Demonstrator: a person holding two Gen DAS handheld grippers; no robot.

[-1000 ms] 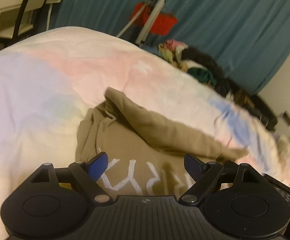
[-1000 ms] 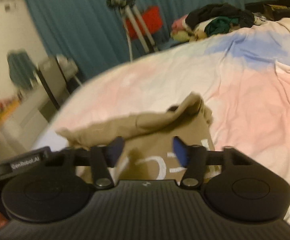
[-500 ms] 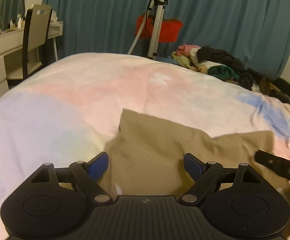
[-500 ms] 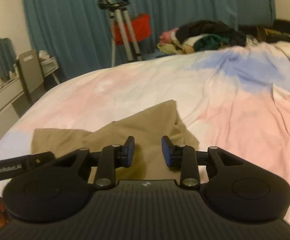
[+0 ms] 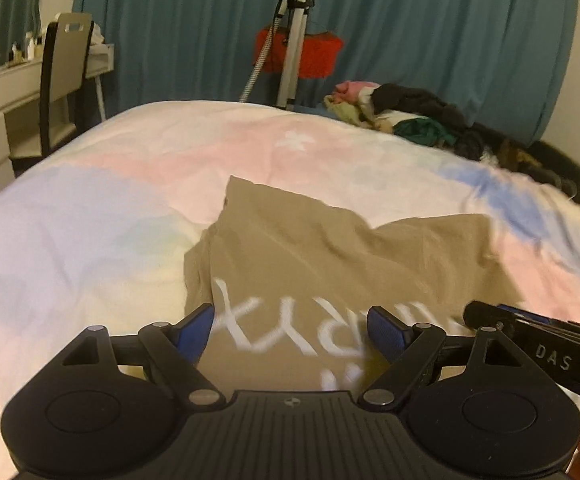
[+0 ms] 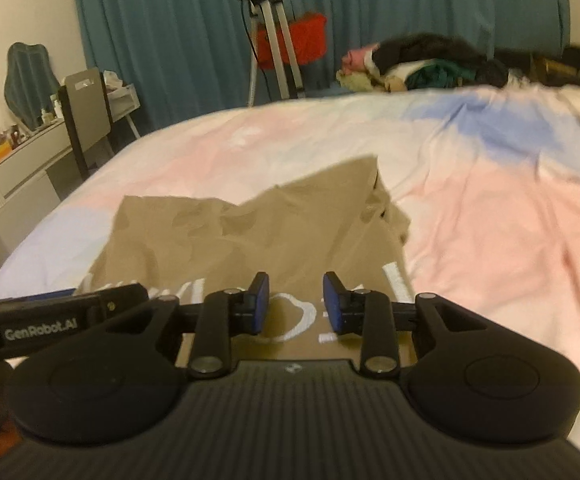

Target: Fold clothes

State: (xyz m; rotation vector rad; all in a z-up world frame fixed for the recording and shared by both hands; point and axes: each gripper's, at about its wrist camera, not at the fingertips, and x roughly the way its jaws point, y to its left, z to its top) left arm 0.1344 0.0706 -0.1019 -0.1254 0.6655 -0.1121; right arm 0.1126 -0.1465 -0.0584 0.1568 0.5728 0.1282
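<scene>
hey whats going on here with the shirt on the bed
A person is folding a tan T-shirt with white lettering on a pastel bedspread, holding a gripper in each hand. The left tool hovers over the near part of the shirt with its jaws wide and nothing between them. The right tool stands narrower, having just been closing, also empty. A pile of clothes waits at the far edge.

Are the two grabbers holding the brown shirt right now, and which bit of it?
No. The left gripper and right gripper both stand open above the tan cotton T-shirt with white lettering, which lies loose on the pastel bedspread.
</scene>
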